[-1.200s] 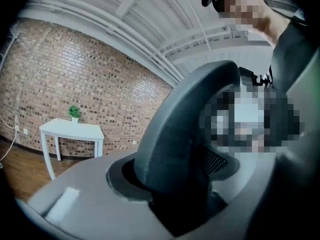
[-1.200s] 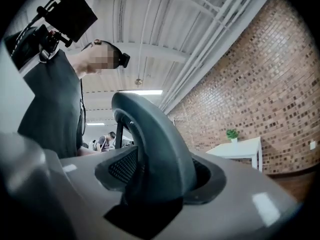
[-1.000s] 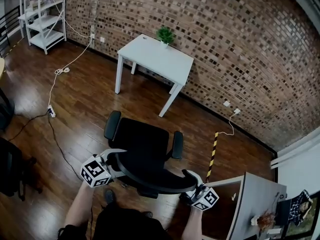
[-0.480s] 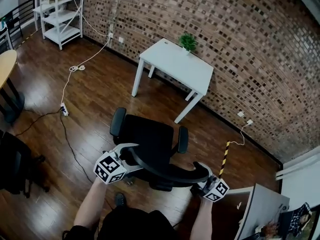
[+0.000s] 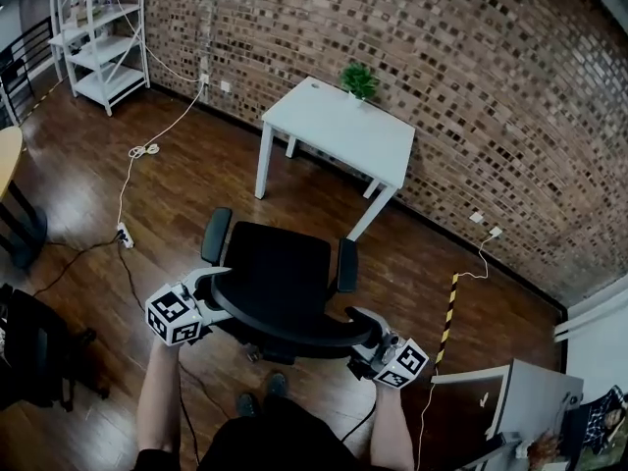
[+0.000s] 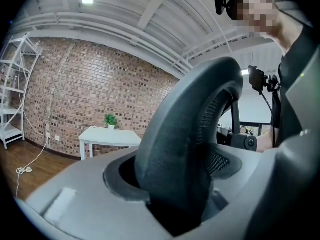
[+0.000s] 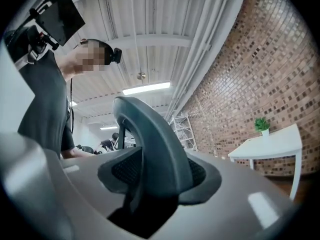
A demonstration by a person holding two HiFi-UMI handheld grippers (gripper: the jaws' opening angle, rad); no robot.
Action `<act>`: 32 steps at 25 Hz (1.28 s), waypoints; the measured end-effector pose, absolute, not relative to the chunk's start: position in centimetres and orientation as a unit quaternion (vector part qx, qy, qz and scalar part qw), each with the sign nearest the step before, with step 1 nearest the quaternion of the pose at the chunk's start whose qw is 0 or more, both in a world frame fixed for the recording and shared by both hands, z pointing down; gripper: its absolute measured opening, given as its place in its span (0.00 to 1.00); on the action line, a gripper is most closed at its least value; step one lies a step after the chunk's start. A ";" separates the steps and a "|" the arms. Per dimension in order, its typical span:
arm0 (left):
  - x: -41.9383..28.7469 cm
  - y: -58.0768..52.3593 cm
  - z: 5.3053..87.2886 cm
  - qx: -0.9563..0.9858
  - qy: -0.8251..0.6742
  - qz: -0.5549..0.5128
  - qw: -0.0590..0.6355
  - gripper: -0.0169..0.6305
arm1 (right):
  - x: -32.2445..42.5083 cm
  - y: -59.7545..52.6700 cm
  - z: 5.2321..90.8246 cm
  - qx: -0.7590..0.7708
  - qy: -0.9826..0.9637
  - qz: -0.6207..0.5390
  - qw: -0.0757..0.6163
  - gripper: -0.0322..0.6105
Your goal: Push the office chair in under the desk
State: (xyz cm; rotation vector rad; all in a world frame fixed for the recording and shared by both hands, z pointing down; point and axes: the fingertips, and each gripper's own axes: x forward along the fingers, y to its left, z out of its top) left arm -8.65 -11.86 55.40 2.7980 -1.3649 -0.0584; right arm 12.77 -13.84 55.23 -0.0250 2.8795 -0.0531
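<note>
Now left tongs [image 5: 222, 283], just widening, and right tongs [image 5: 360, 328], just tightening, clasp the office chair [image 5: 280, 283], desk [image 5: 339, 130] ahead, cable [image 5: 145, 150] aside.

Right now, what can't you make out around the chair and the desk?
- Chair wheels: head view, mostly hidden under the seat and backrest.
- Space under the desk: head view, covered by its own top.
- The seat itself: both gripper views, blocked by the backrest.

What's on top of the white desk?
A little green plant in a white pot stands on the desk, by the brick wall. From above, leaves cover most of the pot.
</note>
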 end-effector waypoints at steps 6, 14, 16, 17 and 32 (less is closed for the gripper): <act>-11.4 -16.3 57.5 0.906 -0.420 -0.029 0.044 0.90 | 10.5 -15.5 55.3 0.006 0.990 -0.016 0.141 0.37; -15.4 -20.9 58.1 0.923 -0.380 -0.018 0.054 0.92 | 6.0 -18.4 55.1 -0.095 0.984 0.010 0.152 0.35; -16.8 -22.2 58.1 0.928 -0.368 -0.018 0.053 0.92 | 4.5 -19.5 55.2 -0.112 0.982 0.014 0.151 0.35; -17.8 -23.2 58.0 0.930 -0.364 -0.018 0.050 0.92 | 3.5 -20.3 55.2 -0.114 0.982 0.013 0.151 0.34; -23.8 -33.2 57.7 0.963 -0.265 -0.008 0.044 0.88 | -3.5 -27.6 55.9 -0.219 0.965 0.006 0.146 0.32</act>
